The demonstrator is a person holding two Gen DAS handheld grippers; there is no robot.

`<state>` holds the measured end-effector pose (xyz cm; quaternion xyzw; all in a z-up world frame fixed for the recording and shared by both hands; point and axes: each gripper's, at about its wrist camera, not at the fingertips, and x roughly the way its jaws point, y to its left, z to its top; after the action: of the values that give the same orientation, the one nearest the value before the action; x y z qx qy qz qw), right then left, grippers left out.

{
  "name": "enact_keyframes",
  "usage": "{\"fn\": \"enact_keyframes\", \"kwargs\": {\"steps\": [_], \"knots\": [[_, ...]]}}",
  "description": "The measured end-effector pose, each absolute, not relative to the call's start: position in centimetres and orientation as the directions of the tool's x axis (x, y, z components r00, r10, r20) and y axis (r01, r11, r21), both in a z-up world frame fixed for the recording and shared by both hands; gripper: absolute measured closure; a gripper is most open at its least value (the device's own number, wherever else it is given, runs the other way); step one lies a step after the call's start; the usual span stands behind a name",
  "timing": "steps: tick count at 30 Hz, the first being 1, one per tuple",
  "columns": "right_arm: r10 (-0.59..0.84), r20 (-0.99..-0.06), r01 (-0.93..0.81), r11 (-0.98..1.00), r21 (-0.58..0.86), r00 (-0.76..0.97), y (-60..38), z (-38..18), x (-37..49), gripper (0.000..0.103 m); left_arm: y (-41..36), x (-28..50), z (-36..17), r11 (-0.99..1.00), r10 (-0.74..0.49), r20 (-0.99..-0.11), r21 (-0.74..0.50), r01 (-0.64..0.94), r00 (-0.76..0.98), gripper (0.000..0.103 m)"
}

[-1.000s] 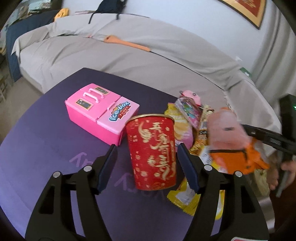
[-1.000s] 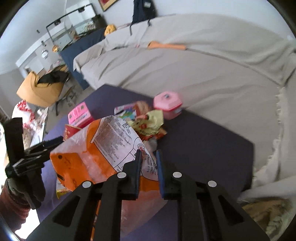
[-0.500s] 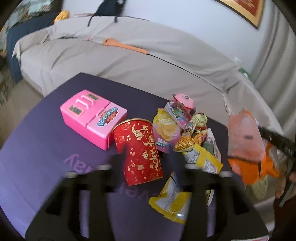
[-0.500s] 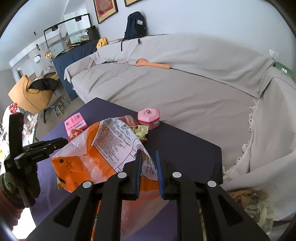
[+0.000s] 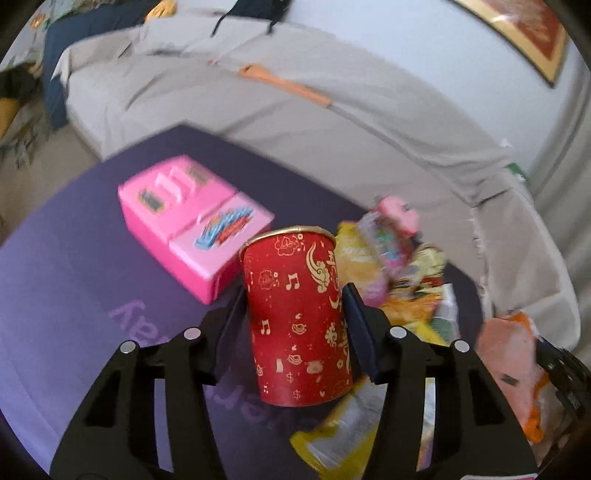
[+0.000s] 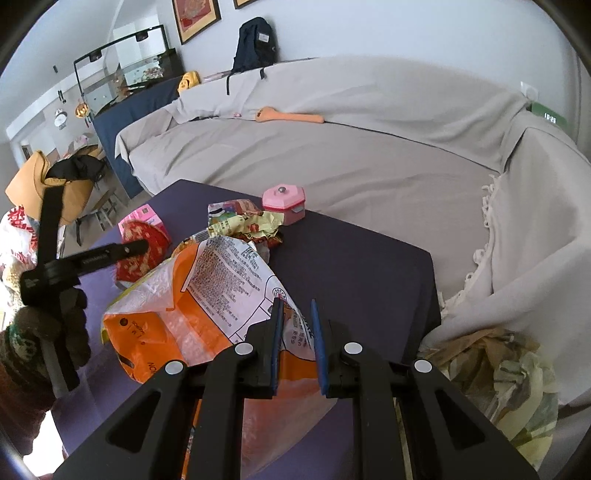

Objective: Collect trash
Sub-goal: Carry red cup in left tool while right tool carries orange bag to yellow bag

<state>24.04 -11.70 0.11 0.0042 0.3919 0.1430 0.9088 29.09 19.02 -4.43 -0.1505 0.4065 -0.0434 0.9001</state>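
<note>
With the left gripper (image 5: 295, 325) just closing its fingers onto the red cup (image 5: 299, 317) standing between them on the desk (image 5: 74, 295), seemingly touching, it is risking tipping, while the right gripper (image 6: 297, 347) is clenching the orange bag (image 6: 207, 295).

A home living room: covered sofa (image 6: 332, 155), framed pictures (image 6: 195, 18), backpack (image 6: 256, 44).

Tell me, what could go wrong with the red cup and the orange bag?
The left tongs have just been closing around the red cup; squeezing harder might crush it. The right tongs pinch only an edge of the orange bag, so it could slip. The hanging bag might sweep the wrappers.
</note>
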Motion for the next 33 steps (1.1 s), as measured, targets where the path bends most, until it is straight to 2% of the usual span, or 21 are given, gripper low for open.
{"fn": "enact_keyframes", "kwargs": {"steps": [8, 15, 25, 33], "knots": [[0.262, -0.641, -0.245, 0.962, 0.118, 0.722, -12.8, 3.4, 22.3, 0.087, 17.3, 25.1, 2.8, 0.965, -0.208, -0.597, -0.255, 0.063, 0.775, 0.053], [0.223, -0.564, -0.205, 0.974, 0.097, 0.795, -16.0, 7.1, 19.0, 0.087, 13.0, 21.4, 8.1, 0.944, -0.315, -0.513, -0.254, 0.209, 0.798, 0.053], [0.081, -0.495, -0.061, 0.996, 0.057, 0.865, -24.1, 9.7, 13.6, 0.087, 4.4, 17.9, 11.0, 0.871, -0.492, -0.467, -0.269, 0.412, 0.735, 0.052], [-0.046, -0.489, 0.077, 0.996, 0.045, 0.871, -30.3, 8.3, 11.0, 0.087, -2.7, 17.6, 9.5, 0.802, -0.592, -0.500, -0.288, 0.523, 0.632, 0.052]]}}
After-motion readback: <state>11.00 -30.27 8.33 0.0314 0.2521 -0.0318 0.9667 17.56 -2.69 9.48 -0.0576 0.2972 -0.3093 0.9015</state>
